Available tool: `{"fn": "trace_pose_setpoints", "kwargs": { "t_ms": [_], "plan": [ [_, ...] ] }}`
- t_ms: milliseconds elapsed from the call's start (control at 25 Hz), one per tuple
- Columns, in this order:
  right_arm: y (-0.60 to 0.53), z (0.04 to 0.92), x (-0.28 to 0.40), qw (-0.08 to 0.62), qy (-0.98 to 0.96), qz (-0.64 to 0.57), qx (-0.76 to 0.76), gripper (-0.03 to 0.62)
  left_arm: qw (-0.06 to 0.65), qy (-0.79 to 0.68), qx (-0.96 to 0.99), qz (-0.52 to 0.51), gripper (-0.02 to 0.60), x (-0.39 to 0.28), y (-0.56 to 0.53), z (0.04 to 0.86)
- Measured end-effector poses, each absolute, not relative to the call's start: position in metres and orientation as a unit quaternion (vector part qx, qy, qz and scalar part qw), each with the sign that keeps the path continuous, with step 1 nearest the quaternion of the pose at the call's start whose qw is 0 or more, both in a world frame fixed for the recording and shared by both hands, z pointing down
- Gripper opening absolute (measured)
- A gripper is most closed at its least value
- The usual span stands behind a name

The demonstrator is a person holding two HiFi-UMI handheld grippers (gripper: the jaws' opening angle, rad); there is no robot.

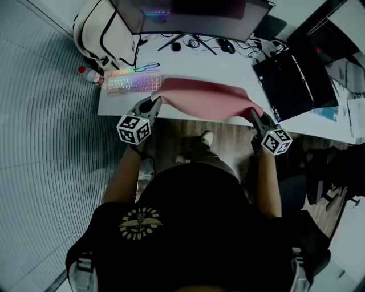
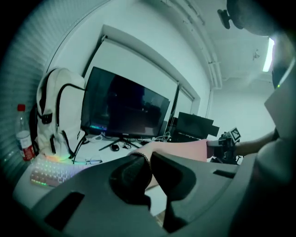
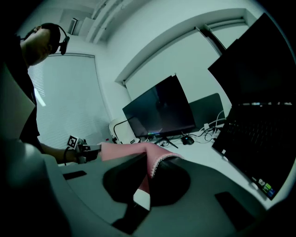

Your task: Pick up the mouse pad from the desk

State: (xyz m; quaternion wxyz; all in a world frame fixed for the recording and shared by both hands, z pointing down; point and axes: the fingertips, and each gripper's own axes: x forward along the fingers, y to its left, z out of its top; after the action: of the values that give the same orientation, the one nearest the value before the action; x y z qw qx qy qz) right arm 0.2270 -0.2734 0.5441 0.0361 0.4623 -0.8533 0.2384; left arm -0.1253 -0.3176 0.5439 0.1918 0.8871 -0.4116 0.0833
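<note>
A long pink mouse pad (image 1: 206, 98) hangs lifted above the white desk (image 1: 239, 71), stretched between my two grippers. My left gripper (image 1: 157, 102) is shut on its left front corner, and my right gripper (image 1: 251, 113) is shut on its right front corner. In the left gripper view my left gripper (image 2: 149, 159) pinches the pink mouse pad (image 2: 185, 149), which runs off to the right toward the other gripper. In the right gripper view my right gripper (image 3: 152, 165) clamps the stitched edge of the mouse pad (image 3: 125, 150), with pink cloth showing between the jaws.
On the desk stand a large dark monitor (image 1: 191, 16), a lit keyboard (image 1: 133, 82), glasses (image 1: 146, 67), a mouse (image 1: 227, 46) with cables, and a black laptop (image 1: 293, 80). A white backpack (image 1: 102, 31) and a bottle (image 1: 91, 75) sit at the left end.
</note>
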Motion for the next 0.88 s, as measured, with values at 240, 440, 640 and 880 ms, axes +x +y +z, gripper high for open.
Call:
{"fn": "trace_pose_setpoints", "kwargs": {
  "t_ms": [240,440,640,880],
  "plan": [
    [-0.284,0.468,0.223,-0.01,-0.868,0.189,0.46,0.017,0.145,-0.415,0.898,0.032,0.022,-0.125,-0.339,0.467],
    [-0.284,0.414,0.222,-0.04,-0.875,0.15,0.458,0.017,0.119,-0.413,0.903,0.001,0.023,-0.124,-0.35,0.414],
    [-0.28,0.374,0.221,-0.056,-0.88,0.114,0.458,0.017,0.09,-0.411,0.907,-0.019,0.023,-0.124,-0.351,0.375],
    [-0.277,0.334,0.219,-0.071,-0.882,0.077,0.46,0.017,0.064,-0.413,0.908,-0.037,0.021,-0.128,-0.349,0.333]
  ]
}}
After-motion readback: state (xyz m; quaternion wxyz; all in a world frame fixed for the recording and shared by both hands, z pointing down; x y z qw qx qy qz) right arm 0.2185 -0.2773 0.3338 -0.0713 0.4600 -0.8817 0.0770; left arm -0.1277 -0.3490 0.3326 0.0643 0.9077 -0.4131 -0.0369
